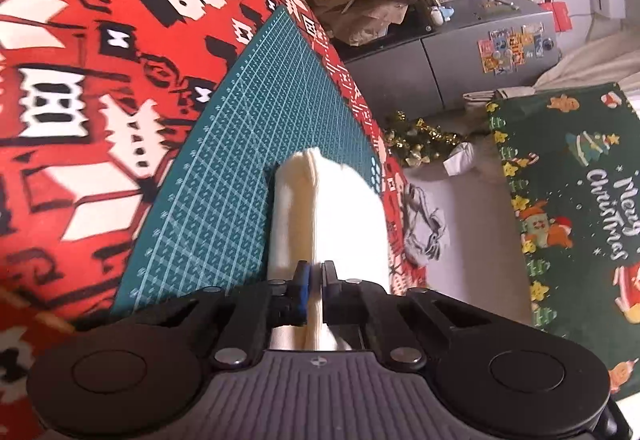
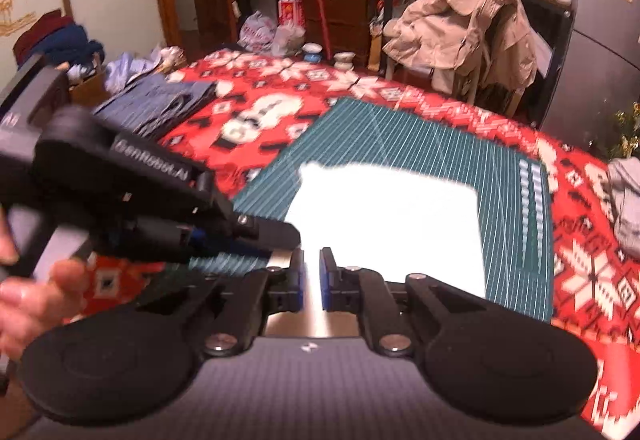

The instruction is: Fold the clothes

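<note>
Both grippers are on the cloth (image 2: 384, 224), a white garment lying on the green mat (image 2: 508, 176) in the middle of the red-patterned table (image 2: 272, 108). The left gripper (image 1: 316, 272) has its jaws nearly shut on a raised ridge of the white fabric, which runs straight between the pads and bunches up ahead of them over the mat. From the right wrist view, the right gripper (image 2: 311, 264) pinches the near edge of the same garment, jaws close together with white fabric showing in the narrow gap, and the left one sits just beside it, toward the near left corner of the mat. This looks like a fold in progress: two grips on the near hem, edge lifted off the mat. The next move probably calls for carrying that hem across to the far edge of the mat, both hands level and matched so the crease stays straight, then letting go only once the layers line up. The overexposed fabric hides any creases already made.
</note>
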Action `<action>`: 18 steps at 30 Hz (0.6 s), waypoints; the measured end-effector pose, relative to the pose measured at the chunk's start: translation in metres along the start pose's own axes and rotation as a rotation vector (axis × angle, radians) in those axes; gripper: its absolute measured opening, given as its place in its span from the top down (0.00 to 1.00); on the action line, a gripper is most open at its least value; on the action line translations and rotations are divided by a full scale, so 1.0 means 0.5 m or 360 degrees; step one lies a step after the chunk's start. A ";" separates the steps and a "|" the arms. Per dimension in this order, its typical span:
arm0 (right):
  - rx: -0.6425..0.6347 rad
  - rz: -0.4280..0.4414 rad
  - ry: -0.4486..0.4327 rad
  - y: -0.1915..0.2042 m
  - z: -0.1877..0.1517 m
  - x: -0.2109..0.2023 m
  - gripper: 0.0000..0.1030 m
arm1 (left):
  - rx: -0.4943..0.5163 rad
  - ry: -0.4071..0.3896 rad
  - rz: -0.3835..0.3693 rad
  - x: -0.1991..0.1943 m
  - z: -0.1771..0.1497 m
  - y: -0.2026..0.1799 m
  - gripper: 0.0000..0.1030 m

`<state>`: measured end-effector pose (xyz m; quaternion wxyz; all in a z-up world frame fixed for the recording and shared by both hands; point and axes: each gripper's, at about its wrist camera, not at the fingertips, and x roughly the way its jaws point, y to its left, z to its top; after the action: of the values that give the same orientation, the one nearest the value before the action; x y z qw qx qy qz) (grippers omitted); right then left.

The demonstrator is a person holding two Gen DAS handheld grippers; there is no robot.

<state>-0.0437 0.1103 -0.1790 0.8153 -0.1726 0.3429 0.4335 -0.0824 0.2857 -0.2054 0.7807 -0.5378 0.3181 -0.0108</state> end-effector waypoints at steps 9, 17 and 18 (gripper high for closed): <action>-0.0038 0.0046 0.0098 0.052 -0.091 -0.089 0.91 | 0.0008 0.0000 0.0008 -0.028 -0.025 -0.001 0.96; 0.0029 0.0053 0.0151 0.070 -0.159 -0.139 0.91 | 0.0280 0.0059 0.0144 -0.058 -0.081 -0.022 0.96; 0.0051 0.0052 0.0152 0.068 -0.166 -0.139 0.91 | 0.0297 0.0076 0.0156 -0.058 -0.090 -0.020 0.96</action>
<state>-0.1327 0.0408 -0.1876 0.7935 -0.1745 0.3911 0.4324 -0.1252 0.2544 -0.1928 0.8191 -0.4463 0.3601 -0.0149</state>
